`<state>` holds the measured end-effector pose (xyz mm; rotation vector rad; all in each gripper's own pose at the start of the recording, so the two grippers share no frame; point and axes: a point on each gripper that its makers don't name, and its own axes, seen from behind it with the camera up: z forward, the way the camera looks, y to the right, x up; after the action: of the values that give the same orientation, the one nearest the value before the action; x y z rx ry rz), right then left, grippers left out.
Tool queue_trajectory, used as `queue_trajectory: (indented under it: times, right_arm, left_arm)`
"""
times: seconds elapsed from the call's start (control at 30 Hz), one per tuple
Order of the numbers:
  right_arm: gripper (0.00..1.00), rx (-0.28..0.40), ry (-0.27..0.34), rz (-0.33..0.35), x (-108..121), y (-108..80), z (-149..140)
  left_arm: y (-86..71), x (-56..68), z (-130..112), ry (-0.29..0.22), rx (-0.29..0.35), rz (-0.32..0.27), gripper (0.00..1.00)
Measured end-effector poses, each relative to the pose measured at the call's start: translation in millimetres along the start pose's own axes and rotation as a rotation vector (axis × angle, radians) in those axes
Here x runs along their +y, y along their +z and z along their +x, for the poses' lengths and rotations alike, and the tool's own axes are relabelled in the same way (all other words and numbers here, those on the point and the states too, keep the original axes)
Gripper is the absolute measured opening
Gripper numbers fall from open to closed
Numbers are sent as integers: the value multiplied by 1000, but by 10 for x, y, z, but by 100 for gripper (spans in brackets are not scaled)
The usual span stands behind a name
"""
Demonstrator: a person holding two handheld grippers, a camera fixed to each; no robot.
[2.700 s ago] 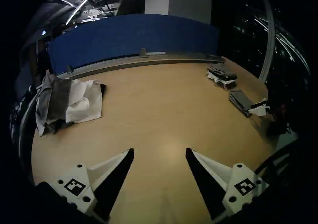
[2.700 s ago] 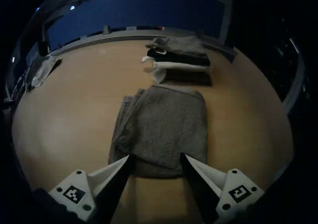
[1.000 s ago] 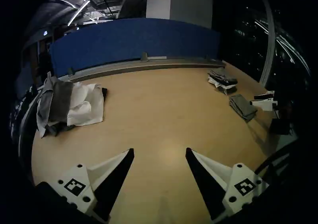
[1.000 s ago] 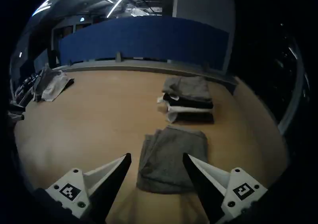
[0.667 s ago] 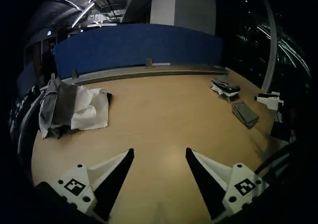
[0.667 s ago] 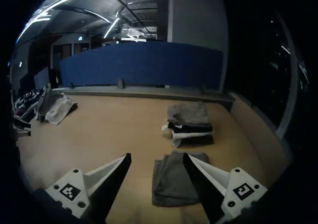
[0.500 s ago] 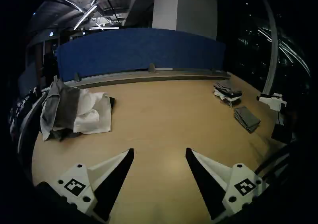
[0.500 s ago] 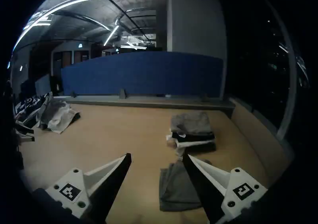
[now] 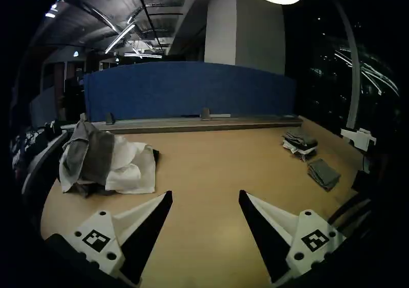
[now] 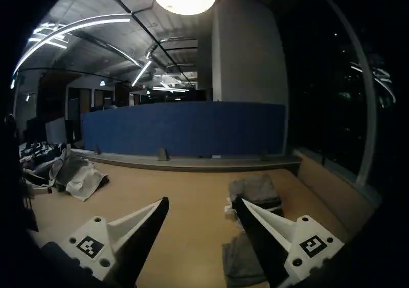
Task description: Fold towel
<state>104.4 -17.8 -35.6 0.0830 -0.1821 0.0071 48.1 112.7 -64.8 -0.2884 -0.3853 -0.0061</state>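
Your right gripper point(image 10: 200, 200) has pulled up & back off the folded grey towel point(image 10: 237, 265). The towel lies flat on the counter point(image 9: 214, 160), just in front of the stack of folded towels point(image 10: 254, 188). Right fingers are spread w/ nothing between them. Left gripper point(image 9: 205, 192) has tipped up too, fingers spread & empty. This fold looks done, imo. Next is prob. the heap of loose cloths point(image 9: 105, 160), well apart from the stack.

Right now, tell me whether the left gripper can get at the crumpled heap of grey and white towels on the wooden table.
Probably yes. The left gripper is open and empty; the heap of grey and white towels lies ahead, to its left, with bare wooden table between.
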Motion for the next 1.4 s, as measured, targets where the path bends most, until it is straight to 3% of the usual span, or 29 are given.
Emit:
queue_trajectory:
  times: [0.5, 0.83, 1.4]
  right_arm:
    - [100, 52, 55, -8, -246, 4, 258]
    - [100, 32, 70, 33, -553, 40, 305]
    - [100, -32, 135, 64, -830, 23, 233]
  left_arm:
    - [6, -294, 271, 4, 138, 74, 97]
    - [66, -499, 350, -6, 209, 112, 97]
    - [97, -762, 486, 50, 352, 175, 97]
